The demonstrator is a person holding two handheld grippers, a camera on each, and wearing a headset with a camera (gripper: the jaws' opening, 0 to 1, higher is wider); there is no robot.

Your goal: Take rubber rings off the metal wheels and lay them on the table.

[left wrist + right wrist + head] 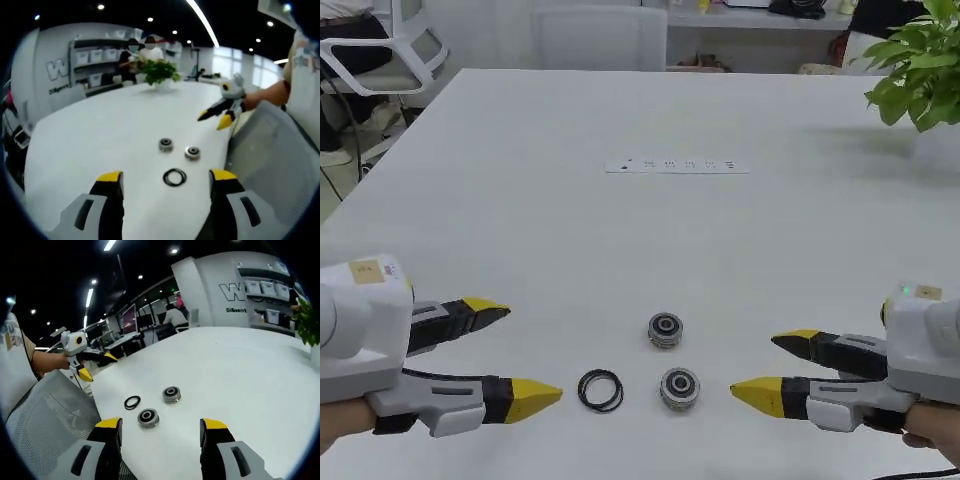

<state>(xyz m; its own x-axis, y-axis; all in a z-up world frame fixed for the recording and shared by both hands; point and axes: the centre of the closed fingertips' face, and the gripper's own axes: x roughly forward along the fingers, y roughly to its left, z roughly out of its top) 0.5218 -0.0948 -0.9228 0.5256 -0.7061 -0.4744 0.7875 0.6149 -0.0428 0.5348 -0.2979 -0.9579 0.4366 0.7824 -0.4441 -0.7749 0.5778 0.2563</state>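
Note:
Two small metal wheels lie flat on the white table (pixel 650 230): one (pixel 665 329) farther from me, one (pixel 680 388) nearer. Black rubber rings (pixel 600 390) lie in a small pile just left of the nearer wheel. My left gripper (pixel 520 352) hovers open at the lower left, its yellow tips pointing right toward the rings. My right gripper (pixel 775 367) hovers open at the lower right, pointing left at the wheels. The left gripper view has the rings (pixel 174 177) ahead between its jaws, with the wheels (pixel 166 145) (pixel 192 152) beyond. The right gripper view has the wheels (pixel 148 417) (pixel 171 394) and the rings (pixel 132 402).
A white power strip (pixel 677 166) lies mid-table further back. A potted green plant (pixel 923 70) stands at the far right. White chairs (pixel 380 50) stand beyond the table's far left edge. People stand by shelves in the background of the left gripper view.

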